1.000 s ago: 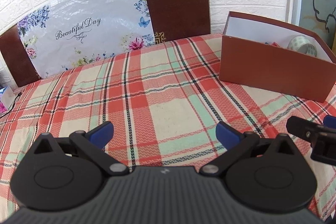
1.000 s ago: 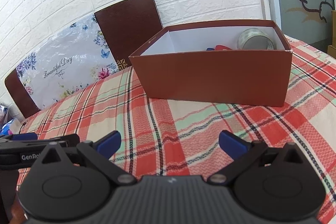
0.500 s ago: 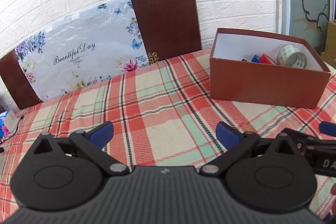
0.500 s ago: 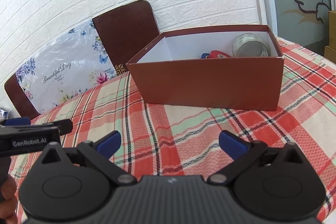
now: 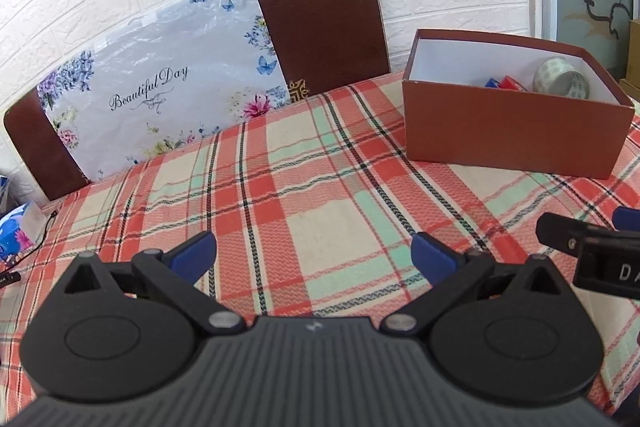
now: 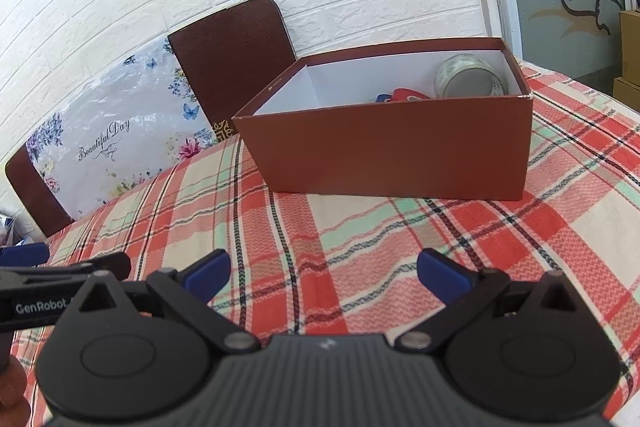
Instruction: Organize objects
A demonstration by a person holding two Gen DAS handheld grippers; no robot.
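Note:
A brown open box point(image 5: 516, 131) point(image 6: 392, 147) stands on the plaid tablecloth point(image 5: 304, 195) point(image 6: 360, 235). Inside it lie a roll of patterned tape point(image 5: 562, 83) point(image 6: 470, 77) and small red and blue items point(image 5: 505, 83) point(image 6: 400, 95), partly hidden by the box wall. My left gripper point(image 5: 314, 253) is open and empty above the cloth, left of the box. My right gripper point(image 6: 324, 273) is open and empty in front of the box. Each gripper's fingers show at the edge of the other's view.
Two brown chair backs point(image 5: 324, 31) point(image 6: 230, 59) and a floral "Beautiful Day" bag point(image 5: 160, 91) point(image 6: 116, 139) stand behind the table against a white brick wall. A blue packet point(image 5: 14, 231) and a black cable lie at the far left edge.
Both grippers have risen and pulled back from the box, so more of its inside shows. Both stay open and empty.

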